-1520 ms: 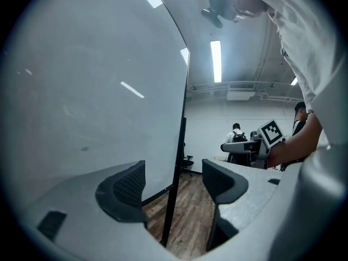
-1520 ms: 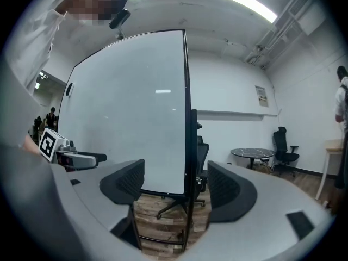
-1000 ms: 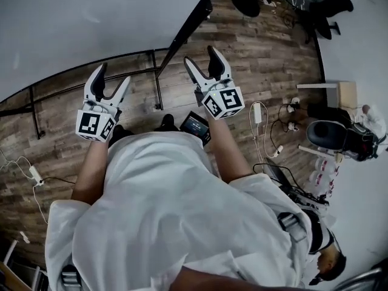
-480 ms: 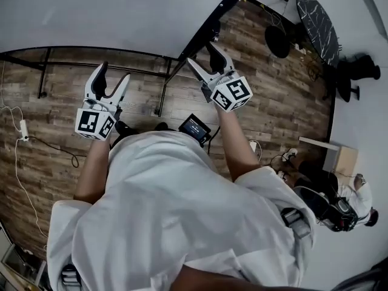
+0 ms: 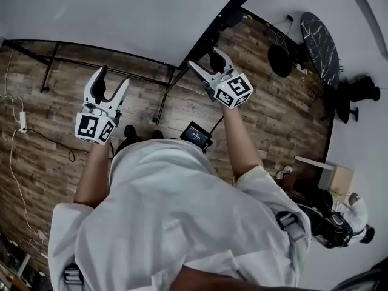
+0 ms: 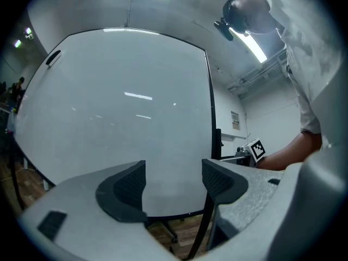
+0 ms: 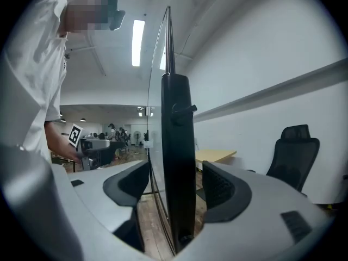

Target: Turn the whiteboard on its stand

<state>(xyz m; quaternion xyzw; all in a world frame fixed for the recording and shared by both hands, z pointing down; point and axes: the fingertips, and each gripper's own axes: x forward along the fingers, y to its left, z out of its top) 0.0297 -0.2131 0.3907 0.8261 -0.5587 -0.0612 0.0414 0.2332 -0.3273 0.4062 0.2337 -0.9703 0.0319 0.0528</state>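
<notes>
The whiteboard [image 5: 121, 11] fills the top of the head view, and its black side edge [image 5: 212, 29] runs diagonally up to the right. My right gripper [image 5: 205, 59] sits at that edge. In the right gripper view the black edge post [image 7: 176, 145] stands between the two pads. The jaws are closing, with a gap still showing on each side of the post. My left gripper [image 5: 113, 77] is open and empty. It points at the board's white face [image 6: 119, 102] with its pads [image 6: 130, 184] apart.
The stand's black base bars [image 5: 91, 65] cross the wooden floor under the board. A power strip with a cable [image 5: 23, 123] lies at the left. A round dark table [image 5: 318, 38] and another person [image 5: 339, 220] are at the right. An office chair [image 7: 291, 151] stands behind the board.
My right gripper has moved up to the board's black edge and now straddles it. The left gripper stays open, about where it was. The head view has swung round.
</notes>
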